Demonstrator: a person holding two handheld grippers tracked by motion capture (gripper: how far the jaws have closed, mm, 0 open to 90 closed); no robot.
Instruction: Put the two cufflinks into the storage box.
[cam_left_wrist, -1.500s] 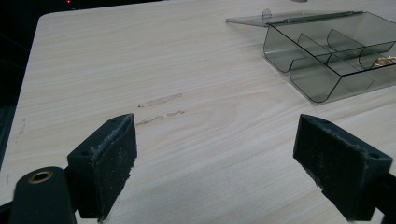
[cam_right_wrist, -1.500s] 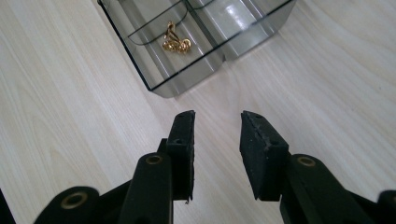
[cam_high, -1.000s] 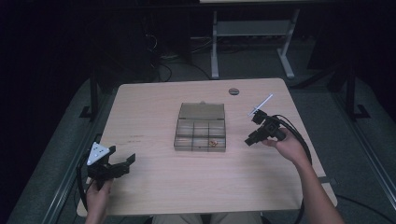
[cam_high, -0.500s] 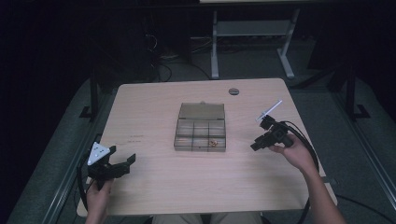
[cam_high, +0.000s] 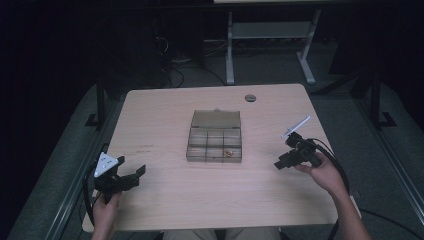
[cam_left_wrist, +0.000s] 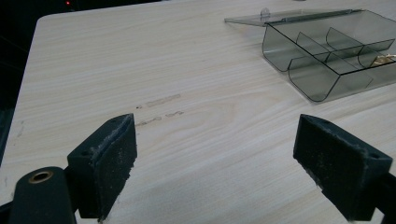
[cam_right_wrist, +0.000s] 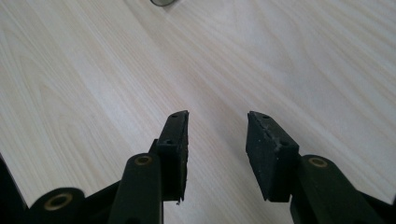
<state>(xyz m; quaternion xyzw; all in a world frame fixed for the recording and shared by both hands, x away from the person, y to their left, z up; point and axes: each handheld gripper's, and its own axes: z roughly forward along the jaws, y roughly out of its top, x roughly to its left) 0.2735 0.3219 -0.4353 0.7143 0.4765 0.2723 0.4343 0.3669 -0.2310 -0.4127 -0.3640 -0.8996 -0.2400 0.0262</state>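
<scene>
- Compartment box of smoky clear plastic sits near the middle of the wooden table, its lid thrown flat back on the far side, so every cell is open from above.
- I count 6 cells from the high view; a small gold-coloured piece lies in a front cell towards the right. What it is I cannot tell.
- Left gripper rests near the table's left front corner, well apart from the box. Its jaws stand wide with nothing between them, and they point towards the box, which reads to me as parked and ready.
- Right gripper hangs over bare wood to the right of the box, apart from it. Its jaws are parted to a narrow gap and carry nothing.
- Far off, near the table's back edge, sits a small dark round disc, away from both hands.
- My guess: with the lid open and both claws empty, the box is laid out for reaching in.
</scene>
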